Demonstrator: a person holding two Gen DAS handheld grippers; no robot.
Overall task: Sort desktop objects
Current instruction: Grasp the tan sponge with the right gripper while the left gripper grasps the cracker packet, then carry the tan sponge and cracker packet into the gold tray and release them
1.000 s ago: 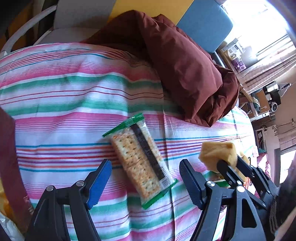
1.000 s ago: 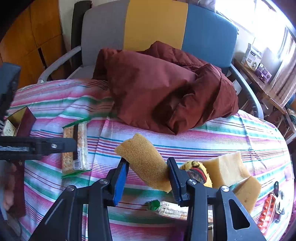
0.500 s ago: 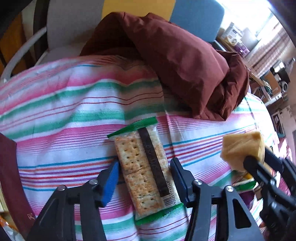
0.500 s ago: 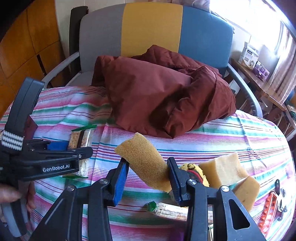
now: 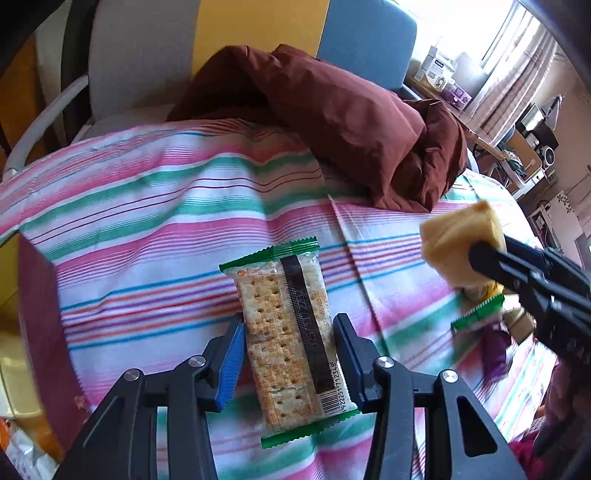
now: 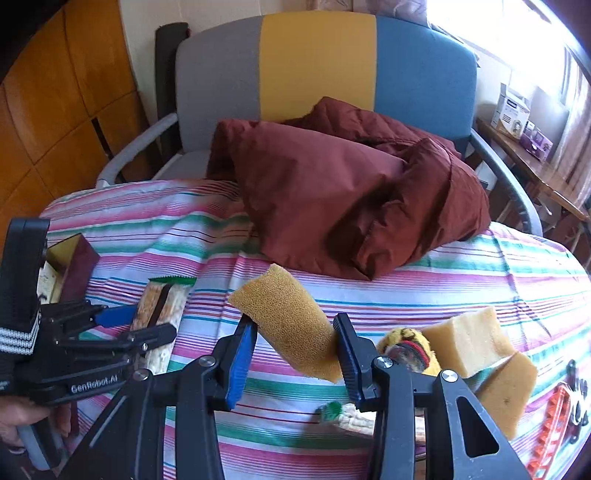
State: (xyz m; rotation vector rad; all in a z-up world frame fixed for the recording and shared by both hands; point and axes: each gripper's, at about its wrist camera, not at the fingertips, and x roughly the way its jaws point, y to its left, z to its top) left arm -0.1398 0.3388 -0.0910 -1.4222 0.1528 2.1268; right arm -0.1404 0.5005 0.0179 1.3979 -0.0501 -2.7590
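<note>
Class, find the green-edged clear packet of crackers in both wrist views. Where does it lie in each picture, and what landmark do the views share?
Left wrist: green-edged clear packet of crackers lies lower centre, between the closing left gripper jaws.
Right wrist: same packet at left, behind that gripper.
Shared landmark: crumpled maroon cloth behind it.

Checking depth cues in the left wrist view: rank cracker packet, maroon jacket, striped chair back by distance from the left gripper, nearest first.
1. Clear green-ended cracker packet: between the fingers of the left gripper, whose jaws are closing.
2. Crumpled maroon jacket: beyond it, up and right on the striped cloth.
3. Grey, yellow and blue chair back: behind the jacket, top.
</note>
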